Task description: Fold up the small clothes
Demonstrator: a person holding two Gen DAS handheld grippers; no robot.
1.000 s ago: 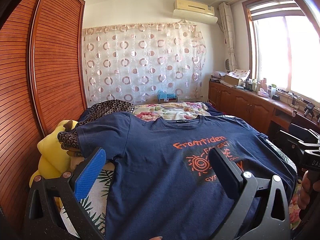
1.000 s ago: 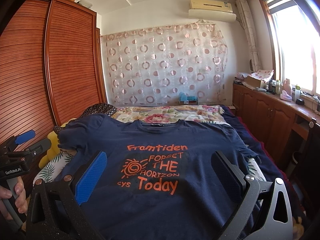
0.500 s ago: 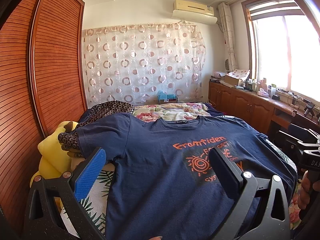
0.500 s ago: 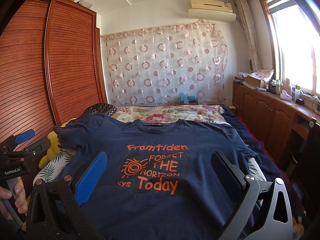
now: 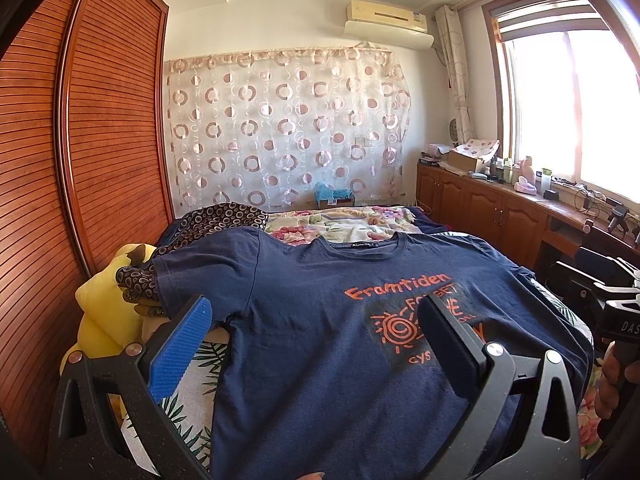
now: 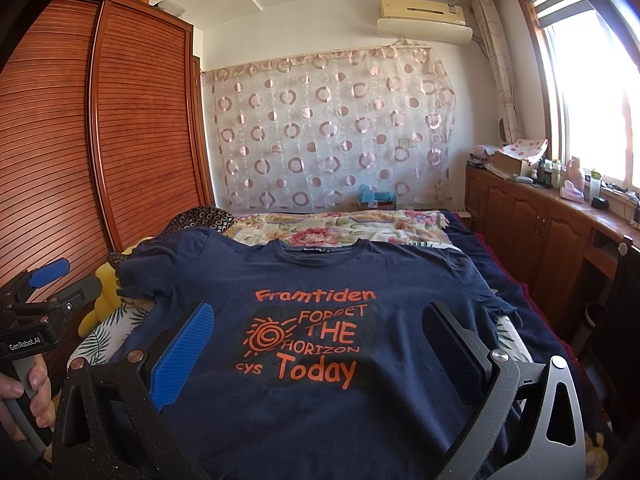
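One large bed (image 6: 532, 344) is carrying everything here, and the navy T-shirt (image 6: 320, 412) is lying print-up and spread flat across its near half, collar toward the far end, hem reaching the near edge under both cameras. No fold is looking started yet. The shirt's left sleeve (image 5: 192, 276) is hanging off the bed's left edge onto a yellow plush toy (image 5: 100, 320) and a dark patterned cloth (image 5: 140, 280), so a fold pulled from that side is likely to be dragging those along or coming out crooked. The opposite sleeve (image 6: 496, 300) is bunching near the right edge, and that wrinkle is at risk of getting pressed into the fold if it is not smoothed first. The left gripper (image 5: 312, 336) is hovering over the near left part of the shirt with its jaws spread wide and nothing between them; the right gripper (image 6: 316, 340) is sitting likewise, wide and empty, over the orange print (image 6: 308, 340). With fingers this far apart, a pinch is in danger of catching the floral sheet (image 5: 184, 412) beneath, or only one layer, letting the cloth slip mid-fold.
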